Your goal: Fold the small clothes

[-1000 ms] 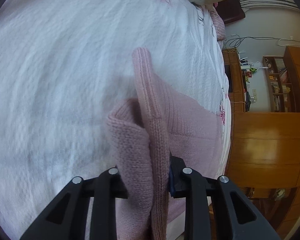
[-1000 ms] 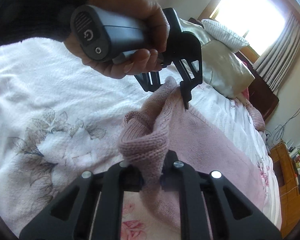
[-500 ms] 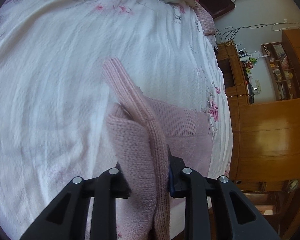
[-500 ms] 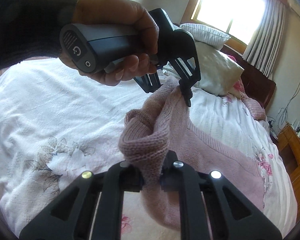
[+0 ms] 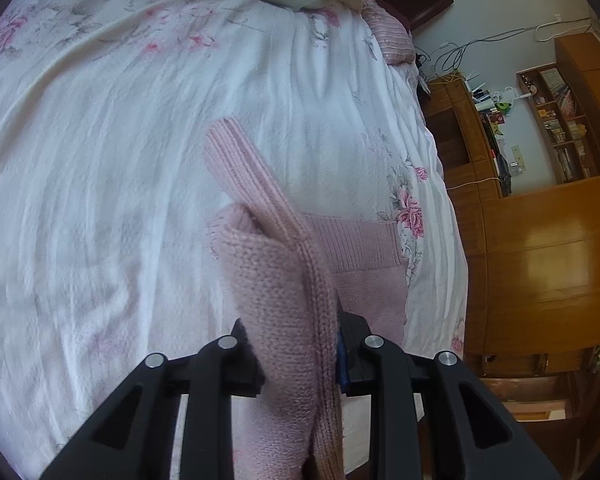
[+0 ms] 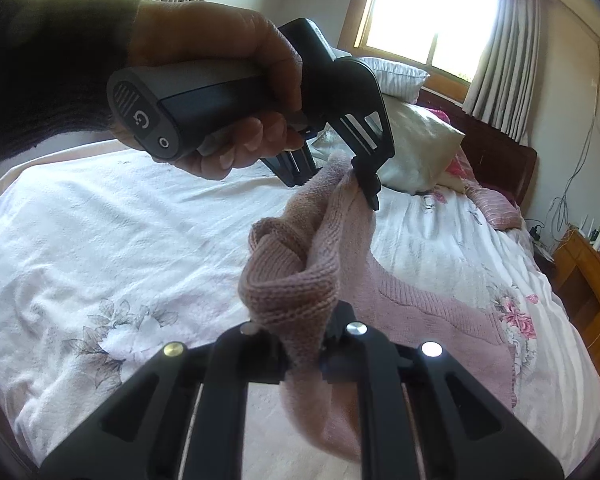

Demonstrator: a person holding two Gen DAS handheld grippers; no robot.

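Sweater [image 6: 440,320] lifted higher off floral bedspread [image 5: 100,160]; both grippers' jaws clamp knit; wooden cabinets [image 5: 540,260] beside.

Both grippers lifted the pink sweater [image 6: 300,276] way higher off the bed [image 6: 100,240] than a second ago; more floral bedspread shows beneath, and its hem [image 5: 352,236] now trails flatter.

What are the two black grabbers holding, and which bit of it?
Both hold the pink knitted sweater. The left gripper and the right gripper each pinch a bunched fold along its lifted edge; the rest lies on the bed.
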